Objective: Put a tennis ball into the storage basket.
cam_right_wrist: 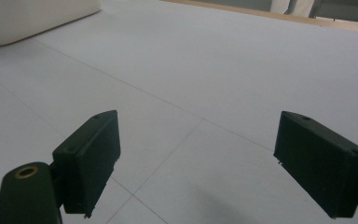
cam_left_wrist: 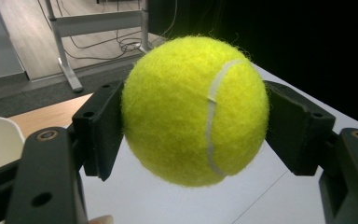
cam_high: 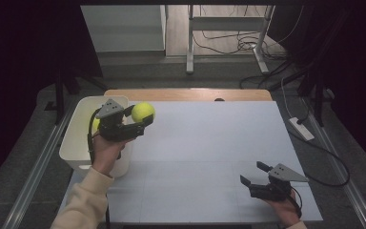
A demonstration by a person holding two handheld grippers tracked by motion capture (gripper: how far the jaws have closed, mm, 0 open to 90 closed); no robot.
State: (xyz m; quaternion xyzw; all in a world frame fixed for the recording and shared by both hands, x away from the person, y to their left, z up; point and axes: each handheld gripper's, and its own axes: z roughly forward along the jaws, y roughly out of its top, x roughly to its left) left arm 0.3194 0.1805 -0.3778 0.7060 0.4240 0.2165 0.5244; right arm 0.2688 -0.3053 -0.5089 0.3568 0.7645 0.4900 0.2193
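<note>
At about nine o'clock on the table (cam_high: 209,143) I see a white bin (cam_high: 76,143) sitting at the left edge, with a bit of yellow-green showing inside it just behind the left tongs; I cannot tell what that is. My left tongs (cam_high: 145,120) are held up over the bin's right rim, gripped by the left hand (cam_high: 106,151) with its cream sleeve (cam_high: 83,202) coming in from seven o'clock. They are pinching a yellow tennis ball (cam_high: 143,112), which hangs in the air just past the bin's inner corner, above the white table surface. In the left gripper view the tennis ball (cam_left_wrist: 195,111) sits squarely between the two black jaws, both pressed against its sides, its white seam curving down the right half.

Moving across, the middle of the table is bare white sheet with faint seam lines.

At about five o'clock my right tongs (cam_high: 252,174) rest low near the front edge in the right hand (cam_high: 286,210), jaws spread wide and holding nothing. The right gripper view shows that gap with table surface between, and the bin (cam_right_wrist: 32,18) at eleven o'clock.
</note>
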